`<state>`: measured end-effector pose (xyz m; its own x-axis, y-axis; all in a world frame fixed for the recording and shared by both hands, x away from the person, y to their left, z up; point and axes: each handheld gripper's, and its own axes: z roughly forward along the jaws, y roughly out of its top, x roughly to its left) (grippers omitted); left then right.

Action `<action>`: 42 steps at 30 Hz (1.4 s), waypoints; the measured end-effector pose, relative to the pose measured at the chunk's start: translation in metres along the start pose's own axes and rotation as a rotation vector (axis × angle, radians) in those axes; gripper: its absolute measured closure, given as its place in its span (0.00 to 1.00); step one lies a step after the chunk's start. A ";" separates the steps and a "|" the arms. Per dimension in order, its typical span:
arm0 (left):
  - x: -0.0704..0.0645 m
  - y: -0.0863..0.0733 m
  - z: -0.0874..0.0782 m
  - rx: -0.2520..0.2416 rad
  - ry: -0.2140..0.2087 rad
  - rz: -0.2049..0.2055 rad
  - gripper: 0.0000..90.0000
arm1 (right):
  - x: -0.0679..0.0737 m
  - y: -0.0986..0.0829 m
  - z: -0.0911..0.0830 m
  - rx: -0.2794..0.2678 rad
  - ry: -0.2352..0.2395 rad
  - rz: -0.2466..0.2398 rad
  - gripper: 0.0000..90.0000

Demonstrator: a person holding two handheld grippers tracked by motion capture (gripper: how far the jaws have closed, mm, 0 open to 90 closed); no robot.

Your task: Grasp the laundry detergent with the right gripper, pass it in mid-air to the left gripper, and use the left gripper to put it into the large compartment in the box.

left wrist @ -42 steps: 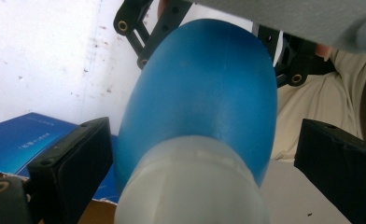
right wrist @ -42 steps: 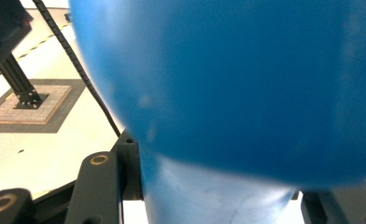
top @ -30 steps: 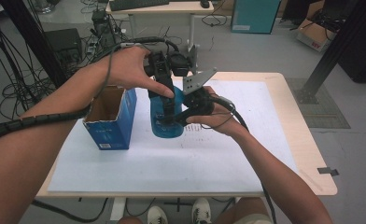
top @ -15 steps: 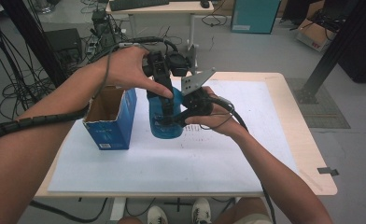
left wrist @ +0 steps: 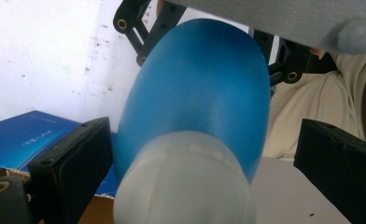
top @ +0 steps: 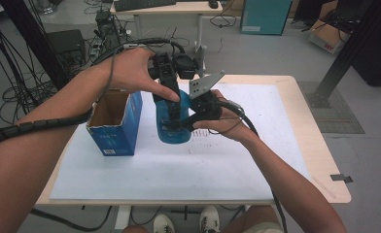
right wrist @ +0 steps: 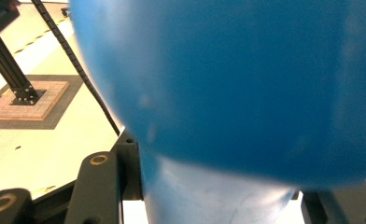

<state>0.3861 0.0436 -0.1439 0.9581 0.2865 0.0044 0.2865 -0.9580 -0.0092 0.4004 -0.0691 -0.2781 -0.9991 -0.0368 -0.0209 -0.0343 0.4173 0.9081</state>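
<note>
A blue bottle [top: 173, 133] with a pale, translucent cap [left wrist: 186, 182] stands upright on the white sheet near the table's middle. My left gripper [top: 171, 103] comes down on it from above; in the left gripper view its jaws [left wrist: 204, 137] flank the cap, the left one nearly touching and a gap showing on the right. My right gripper [top: 180, 124] reaches in from the right and is shut on the bottle's body. In the right gripper view the bottle [right wrist: 228, 84] is pressed close, between the jaws [right wrist: 218, 198].
An open-topped blue carton [top: 114, 125] stands just left of the bottle, almost against it. A white paper sheet [top: 203, 170] covers most of the wooden table [top: 320, 160]. Cables trail from both grippers. Desks, boxes and cables lie on the floor beyond.
</note>
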 end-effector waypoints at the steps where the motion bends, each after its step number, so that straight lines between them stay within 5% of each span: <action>1: 0.000 0.000 0.000 0.000 0.003 0.001 0.06 | 0.000 0.000 0.000 0.001 0.000 -0.001 0.49; 30: 0.003 0.002 0.000 0.003 -0.001 0.007 0.09 | -0.001 0.001 -0.001 -0.007 -0.002 -0.002 0.49; 42: 0.004 0.001 0.002 -0.002 0.003 0.008 0.25 | 0.000 0.002 -0.002 -0.008 -0.002 -0.011 0.49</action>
<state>0.3901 0.0436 -0.1457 0.9602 0.2792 0.0076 0.2793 -0.9602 -0.0074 0.4001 -0.0703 -0.2758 -0.9987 -0.0400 -0.0317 -0.0453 0.4095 0.9112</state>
